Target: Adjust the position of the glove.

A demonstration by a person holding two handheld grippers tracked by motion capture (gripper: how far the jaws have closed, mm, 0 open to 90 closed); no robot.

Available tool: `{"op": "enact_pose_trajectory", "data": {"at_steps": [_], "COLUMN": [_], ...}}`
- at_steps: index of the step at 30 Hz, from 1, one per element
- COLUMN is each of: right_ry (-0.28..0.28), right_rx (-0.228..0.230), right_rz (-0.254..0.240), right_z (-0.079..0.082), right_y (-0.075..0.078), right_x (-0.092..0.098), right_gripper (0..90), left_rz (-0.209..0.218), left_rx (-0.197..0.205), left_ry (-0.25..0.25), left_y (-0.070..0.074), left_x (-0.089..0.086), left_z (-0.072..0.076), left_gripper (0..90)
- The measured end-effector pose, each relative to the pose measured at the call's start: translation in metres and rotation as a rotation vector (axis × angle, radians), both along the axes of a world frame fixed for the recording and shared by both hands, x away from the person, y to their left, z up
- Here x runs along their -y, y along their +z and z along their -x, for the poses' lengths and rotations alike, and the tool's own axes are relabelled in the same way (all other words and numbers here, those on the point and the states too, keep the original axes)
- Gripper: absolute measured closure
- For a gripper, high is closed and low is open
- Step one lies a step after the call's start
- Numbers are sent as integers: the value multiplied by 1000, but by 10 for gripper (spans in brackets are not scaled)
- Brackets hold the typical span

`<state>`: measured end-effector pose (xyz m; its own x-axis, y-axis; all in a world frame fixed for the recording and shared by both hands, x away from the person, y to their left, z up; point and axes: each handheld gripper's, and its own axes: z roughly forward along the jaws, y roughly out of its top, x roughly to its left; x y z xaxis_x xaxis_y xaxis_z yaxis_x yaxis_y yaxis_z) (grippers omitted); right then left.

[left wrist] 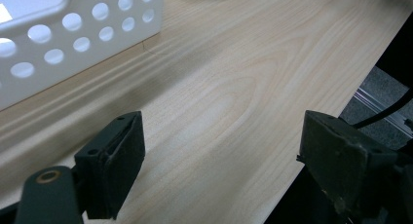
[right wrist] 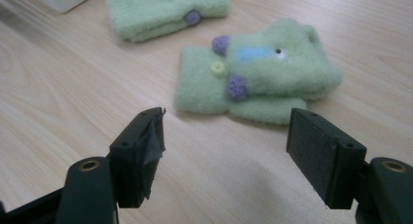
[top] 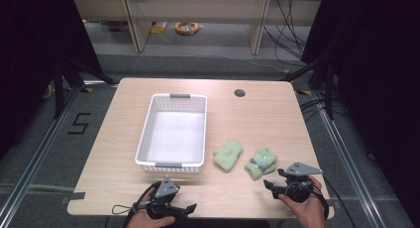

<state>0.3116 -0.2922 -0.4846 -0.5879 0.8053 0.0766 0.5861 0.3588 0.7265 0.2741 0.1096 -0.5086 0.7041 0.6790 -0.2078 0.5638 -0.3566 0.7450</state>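
Two green mittens (top: 245, 159) lie on the tabletop (top: 257, 119) in the high view, right of the white basket (top: 173, 131); the right tongs (top: 278, 187) hover just before the nearer one, the left tongs (top: 171, 208) wait near the basket. In the left gripper view, the jaws stand spread over bare wood. In the right gripper view, spread jaws face the nearer mitten (right wrist: 258, 73); it looks soft and light, so I would pinch its folded edge.
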Motion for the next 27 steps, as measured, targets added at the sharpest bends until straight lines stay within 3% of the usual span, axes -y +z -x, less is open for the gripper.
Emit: {"op": "enact_pose_trajectory", "data": {"at_steps": [2,9,10,15,20,21,22,27], "right_ry": [4,33,41,49,42,23,49,52], "right_rx": [8,9,11,15,44,26,60,53], "right_rz": [11,20,18,23,28,13,30,18], "right_z": [0,-2,-2,-2,-3,-1,-4,-5], "right_y": [0,1,2,3,4,5,5,8], "right_x": [1,0,-1,-3,-5,-8,-7,-12], "right_gripper": [317,341,345,360,364,368,369,375], "left_rz": [-10,5,-12,-13,-4,-8,-9,9], "left_rx": [14,15,17,16,9,7,6,7], "left_ry": [-12,-1,-13,-14,-8,-15,-15,-1], "left_y": [0,0,0,1,0,0,0,0], "left_x": [-1,1,-1,-1,0,0,0,1], "left_z": [-1,0,0,0,0,0,0,0], "left_gripper": [162,162,162,162,162,162,162,162]}}
